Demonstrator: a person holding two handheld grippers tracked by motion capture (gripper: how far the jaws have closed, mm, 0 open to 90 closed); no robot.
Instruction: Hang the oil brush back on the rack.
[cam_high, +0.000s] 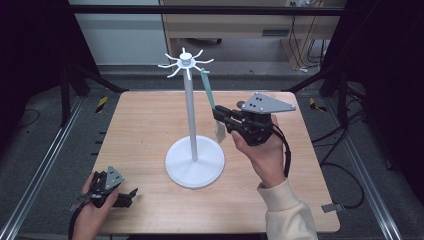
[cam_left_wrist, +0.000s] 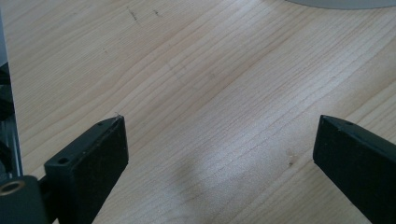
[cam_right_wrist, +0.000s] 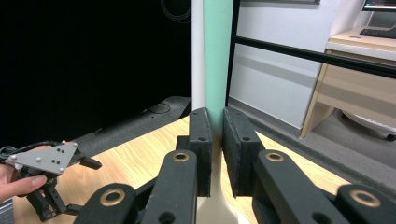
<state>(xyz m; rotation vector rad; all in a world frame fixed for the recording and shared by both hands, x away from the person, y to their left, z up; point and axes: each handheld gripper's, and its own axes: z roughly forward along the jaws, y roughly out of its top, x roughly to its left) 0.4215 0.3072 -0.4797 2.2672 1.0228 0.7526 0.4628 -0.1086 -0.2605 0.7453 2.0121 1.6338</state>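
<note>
A white stand (cam_high: 190, 115) with a round base (cam_high: 195, 165) and a ring of hook arms (cam_high: 185, 61) on top rises from the middle of the wooden table (cam_high: 145, 125). A utensil with a long green handle (cam_high: 208, 90) and a pale head (cam_high: 219, 132) hangs slanted beside the pole, its upper end at one hook arm. My right gripper (cam_high: 216, 114) is shut on the handle low down; in the right gripper view the jaws (cam_right_wrist: 217, 126) pinch the green handle (cam_right_wrist: 217, 56). My left gripper (cam_high: 131, 196) rests open at the front left corner, jaws (cam_left_wrist: 219, 140) wide over bare wood.
The stand's base (cam_left_wrist: 341, 3) edges into the top of the left gripper view. Black frame bars (cam_high: 200, 10) and dark side panels surround the table. A wooden desk (cam_high: 240, 25) stands behind, with cables on the floor at the right.
</note>
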